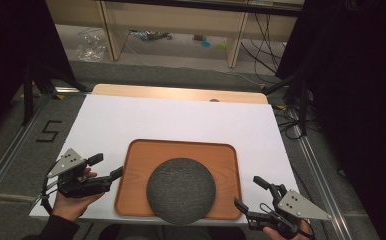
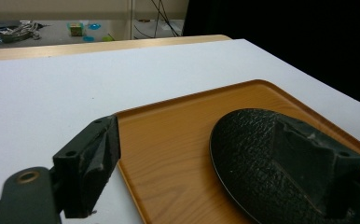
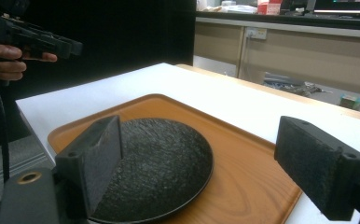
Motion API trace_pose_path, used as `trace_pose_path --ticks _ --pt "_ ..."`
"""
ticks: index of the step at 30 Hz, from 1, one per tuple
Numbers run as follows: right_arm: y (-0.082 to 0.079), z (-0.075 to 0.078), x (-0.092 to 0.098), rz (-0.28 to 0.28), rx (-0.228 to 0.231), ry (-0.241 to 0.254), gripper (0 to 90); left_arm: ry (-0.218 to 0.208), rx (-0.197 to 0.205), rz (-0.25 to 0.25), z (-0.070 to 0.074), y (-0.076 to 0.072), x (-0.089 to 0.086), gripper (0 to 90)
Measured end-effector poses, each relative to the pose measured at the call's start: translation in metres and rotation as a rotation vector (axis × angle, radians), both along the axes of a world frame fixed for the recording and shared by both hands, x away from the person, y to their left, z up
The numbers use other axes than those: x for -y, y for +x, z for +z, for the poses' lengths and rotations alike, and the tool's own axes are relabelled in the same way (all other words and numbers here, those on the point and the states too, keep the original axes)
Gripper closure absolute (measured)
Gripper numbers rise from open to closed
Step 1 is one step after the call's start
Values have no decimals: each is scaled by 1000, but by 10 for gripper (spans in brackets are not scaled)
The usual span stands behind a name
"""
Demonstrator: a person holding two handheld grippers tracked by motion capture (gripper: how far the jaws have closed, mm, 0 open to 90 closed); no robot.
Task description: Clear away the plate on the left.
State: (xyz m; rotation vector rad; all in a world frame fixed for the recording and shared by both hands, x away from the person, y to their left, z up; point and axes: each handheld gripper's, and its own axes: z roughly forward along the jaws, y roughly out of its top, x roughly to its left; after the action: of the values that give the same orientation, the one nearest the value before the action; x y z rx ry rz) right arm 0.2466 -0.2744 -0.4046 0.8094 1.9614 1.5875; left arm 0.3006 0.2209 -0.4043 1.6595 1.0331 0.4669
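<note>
The dark plate point(image 1: 181, 190) sits on the tray point(image 1: 136, 150). The left gripper point(image 1: 102, 166) and right gripper point(image 1: 247, 192) are wide open beside it. A bump could slide the plate.

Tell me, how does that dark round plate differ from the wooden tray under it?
The plate is round, dark grey and rough-textured; the tray is rectangular with rounded corners, orange-brown and smooth-grained. The plate is smaller and lies inside the tray, toward its near edge, while the tray rests directly on the white table. Both are shallow, lie flat, and hold no food.
</note>
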Motion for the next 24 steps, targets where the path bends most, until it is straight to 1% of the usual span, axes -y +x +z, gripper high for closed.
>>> trace_pose_path --ticks 3,5,7,8,10,11,13,14,16,18,21,24 --pt "0 0 0 0 -3 0 163 -8 8 -7 1 -4 -1 161" --pt "0 0 0 0 -2 -1 163 -3 16 -6 1 -7 -1 161" --pt "0 0 0 7 -10 -5 162 -22 19 -16 2 -9 -2 161" --pt "0 0 0 10 -13 -6 162 -26 24 -10 2 -11 -3 161" --pt "0 0 1 4 -8 -3 162 6 40 0 3 -13 -2 161" --pt "0 0 0 -4 -1 1 161 12 46 1 4 -15 -2 161" --pt "0 0 0 -2 0 1 161 4 42 -3 4 -16 -3 161" --pt "0 0 0 7 -11 -8 161 5 44 -3 4 -18 -3 160" --pt "0 0 0 -1 -6 -8 161 13 48 2 4 -19 -4 160" --pt "0 0 0 3 -5 -9 161 14 52 7 5 -21 -4 160" --pt "0 0 1 5 -12 -11 161 37 56 12 4 -21 -5 160" --pt "0 0 1 6 -10 -11 162 43 52 12 3 -20 -5 160"
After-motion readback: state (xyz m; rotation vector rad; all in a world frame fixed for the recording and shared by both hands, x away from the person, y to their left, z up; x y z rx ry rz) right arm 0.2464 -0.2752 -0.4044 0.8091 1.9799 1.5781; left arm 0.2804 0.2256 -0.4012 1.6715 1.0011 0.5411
